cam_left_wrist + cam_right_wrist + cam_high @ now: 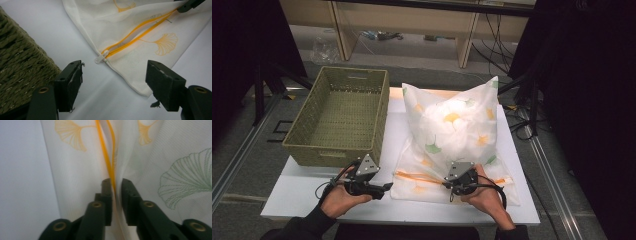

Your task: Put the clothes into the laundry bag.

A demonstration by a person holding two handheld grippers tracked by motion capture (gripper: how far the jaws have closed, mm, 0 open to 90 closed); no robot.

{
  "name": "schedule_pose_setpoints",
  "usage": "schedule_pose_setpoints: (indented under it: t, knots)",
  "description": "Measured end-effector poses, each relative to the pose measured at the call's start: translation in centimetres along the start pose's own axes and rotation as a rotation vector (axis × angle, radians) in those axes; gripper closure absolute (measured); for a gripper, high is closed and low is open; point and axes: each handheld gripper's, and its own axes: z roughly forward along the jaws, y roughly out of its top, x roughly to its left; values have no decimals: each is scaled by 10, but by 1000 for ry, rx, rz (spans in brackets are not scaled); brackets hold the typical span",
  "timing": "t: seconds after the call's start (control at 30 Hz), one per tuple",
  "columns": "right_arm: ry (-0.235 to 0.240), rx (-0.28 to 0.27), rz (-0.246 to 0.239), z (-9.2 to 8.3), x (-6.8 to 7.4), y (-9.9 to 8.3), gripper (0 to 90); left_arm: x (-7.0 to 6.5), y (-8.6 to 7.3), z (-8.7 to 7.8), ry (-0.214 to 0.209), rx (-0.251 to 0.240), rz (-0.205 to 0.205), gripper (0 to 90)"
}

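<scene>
No legible text, tiny label by the zipper (135, 33) too blurred

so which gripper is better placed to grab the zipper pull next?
Left. The left gripper has open jaws pointed at the white zipper pull, just ahead at the pillowcase corner. The right gripper is nearly shut around the orange zipper farther along.

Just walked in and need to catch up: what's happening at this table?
A person is working on a white pillowcase with an orange zipper, a pillow stuffed inside, beside a green woven basket. The right gripper has its jaws set narrowly around the zipper edge. The left gripper sits open on the table, aimed at the white zipper pull without touching it. The zipper gapes partly open.
</scene>
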Motion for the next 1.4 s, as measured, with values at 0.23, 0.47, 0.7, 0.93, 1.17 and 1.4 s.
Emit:
schedule_pose_setpoints:
  t: [0.23,0.47,0.7,0.93,1.17,1.4]
  knots:
    - [-88,-159,121,-13,-13,-7,525,4,0,-2,-18,-24,-25,229]
    - [-146,-247,251,-34,-23,-16,441,3,0,-4,-8,-45,-28,166]
    - [-200,-295,339,-47,-30,-28,382,3,-1,-6,-21,-68,-28,166]
    - [-219,-318,396,-57,-29,-35,340,5,-1,-8,-16,-74,-33,165]
    - [-222,-322,420,-61,-25,-39,328,6,-2,-13,-29,-102,-44,162]
    - [-225,-332,419,-67,-20,-43,317,7,-6,-18,-20,-99,-37,162]
